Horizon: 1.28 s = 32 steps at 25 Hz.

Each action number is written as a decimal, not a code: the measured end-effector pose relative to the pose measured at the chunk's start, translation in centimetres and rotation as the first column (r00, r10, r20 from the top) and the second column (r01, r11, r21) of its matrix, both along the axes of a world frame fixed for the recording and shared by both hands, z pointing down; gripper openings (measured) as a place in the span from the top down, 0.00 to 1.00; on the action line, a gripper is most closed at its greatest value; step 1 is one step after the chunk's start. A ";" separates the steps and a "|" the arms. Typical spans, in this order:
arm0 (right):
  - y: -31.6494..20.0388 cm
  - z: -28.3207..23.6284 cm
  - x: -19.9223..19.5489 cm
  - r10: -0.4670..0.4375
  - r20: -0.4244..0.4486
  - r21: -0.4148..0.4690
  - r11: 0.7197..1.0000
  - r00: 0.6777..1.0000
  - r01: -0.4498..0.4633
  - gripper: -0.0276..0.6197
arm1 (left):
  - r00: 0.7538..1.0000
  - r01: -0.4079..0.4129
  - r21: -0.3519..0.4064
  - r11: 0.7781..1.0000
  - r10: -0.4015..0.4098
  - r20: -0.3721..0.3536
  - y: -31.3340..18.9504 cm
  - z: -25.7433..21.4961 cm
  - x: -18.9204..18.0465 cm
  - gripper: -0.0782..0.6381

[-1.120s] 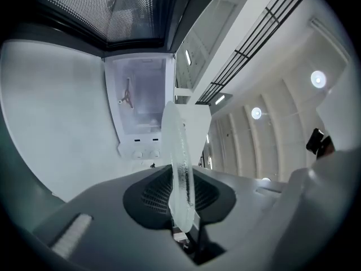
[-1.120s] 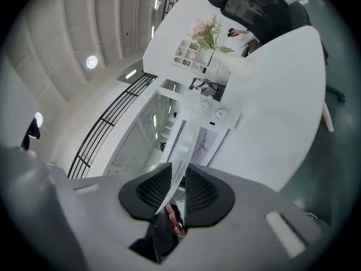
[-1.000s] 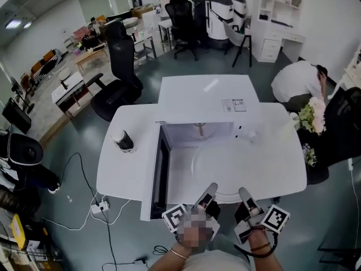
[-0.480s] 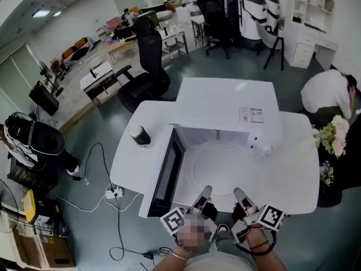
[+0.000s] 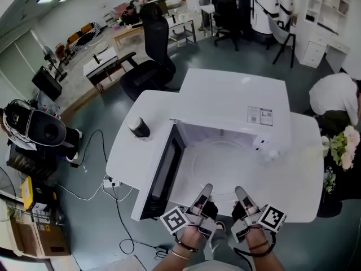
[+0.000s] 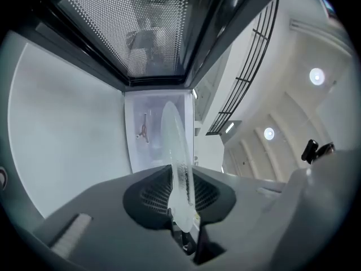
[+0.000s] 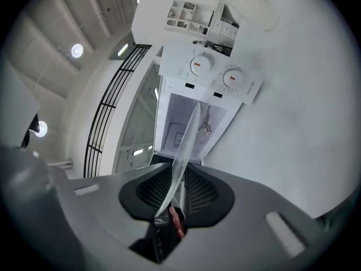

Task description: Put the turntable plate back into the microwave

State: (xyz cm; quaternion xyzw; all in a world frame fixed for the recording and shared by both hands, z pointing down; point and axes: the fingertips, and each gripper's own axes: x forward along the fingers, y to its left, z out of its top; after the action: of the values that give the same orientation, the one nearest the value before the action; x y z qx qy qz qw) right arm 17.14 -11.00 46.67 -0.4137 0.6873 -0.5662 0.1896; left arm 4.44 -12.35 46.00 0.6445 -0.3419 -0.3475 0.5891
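Roughly halfway: your left claw (image 5: 205,191) and right claw (image 5: 239,192) are each clamped on the near rim of the glass turntable plate (image 5: 219,165), which hangs level before the open microwave (image 5: 237,103). Left to do, as I judge it: slide it inside, seat it on the three-armed hub (image 6: 142,130) and let go.

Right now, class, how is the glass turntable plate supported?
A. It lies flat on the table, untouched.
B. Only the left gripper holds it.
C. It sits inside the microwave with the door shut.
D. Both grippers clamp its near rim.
D: the left gripper and the right gripper each have their jaws closed on the edge of the glass plate, seen edge-on in both gripper views, facing the open microwave.
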 end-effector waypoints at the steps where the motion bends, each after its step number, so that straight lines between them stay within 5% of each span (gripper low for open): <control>1: -0.3 0.1 -0.1 -0.005 0.007 0.014 1.000 1.000 0.005 0.83 | 1.000 0.002 -0.001 1.000 -0.002 -0.006 -0.2 0.4 0.0 0.81; 20: -3.4 4.0 -1.1 0.046 0.208 0.066 0.996 0.977 -0.061 0.87 | 0.999 -0.017 0.059 0.998 0.019 -0.033 -3.1 5.8 -0.4 0.81; 32: -4.0 5.0 -0.6 0.090 0.311 0.031 0.994 0.946 -0.105 0.88 | 0.997 -0.070 0.097 0.993 0.065 0.049 -3.9 6.3 0.2 0.79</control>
State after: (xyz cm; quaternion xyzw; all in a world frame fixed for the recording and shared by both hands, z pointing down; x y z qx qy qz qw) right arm 16.50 -14.98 51.64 -0.3489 0.6409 -0.5976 0.3323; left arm 4.60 -16.28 52.26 0.6918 -0.3156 -0.3291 0.5599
